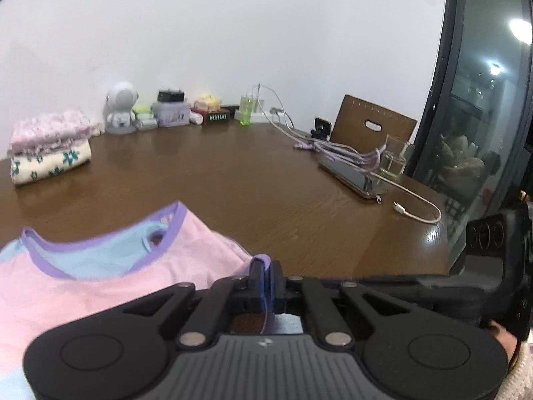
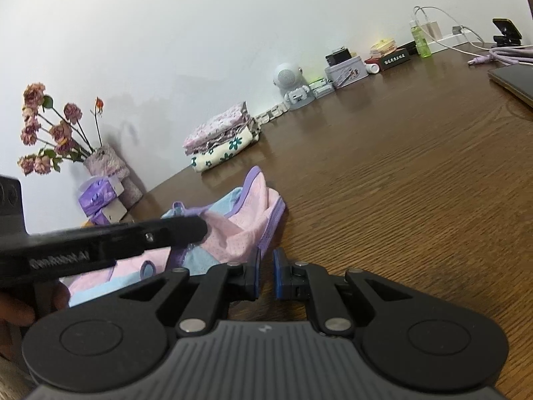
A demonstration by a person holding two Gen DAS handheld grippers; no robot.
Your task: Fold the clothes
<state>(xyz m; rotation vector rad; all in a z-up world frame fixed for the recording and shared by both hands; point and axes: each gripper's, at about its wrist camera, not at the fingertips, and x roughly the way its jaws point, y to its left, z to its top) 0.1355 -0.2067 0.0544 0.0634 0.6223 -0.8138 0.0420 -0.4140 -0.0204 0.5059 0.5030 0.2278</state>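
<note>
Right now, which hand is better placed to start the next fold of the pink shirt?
Left. The left gripper already pinches the pink shirt at its purple hem, while the right gripper holds nothing beside the shirt.

The pink shirt (image 1: 100,286) runs off the left and bottom edges of the left wrist view, its lower part hidden behind the left claw (image 1: 265,275). Phone (image 2: 514,81) cut by right edge. Tin (image 1: 171,114) lettering too blurred to read.
</note>
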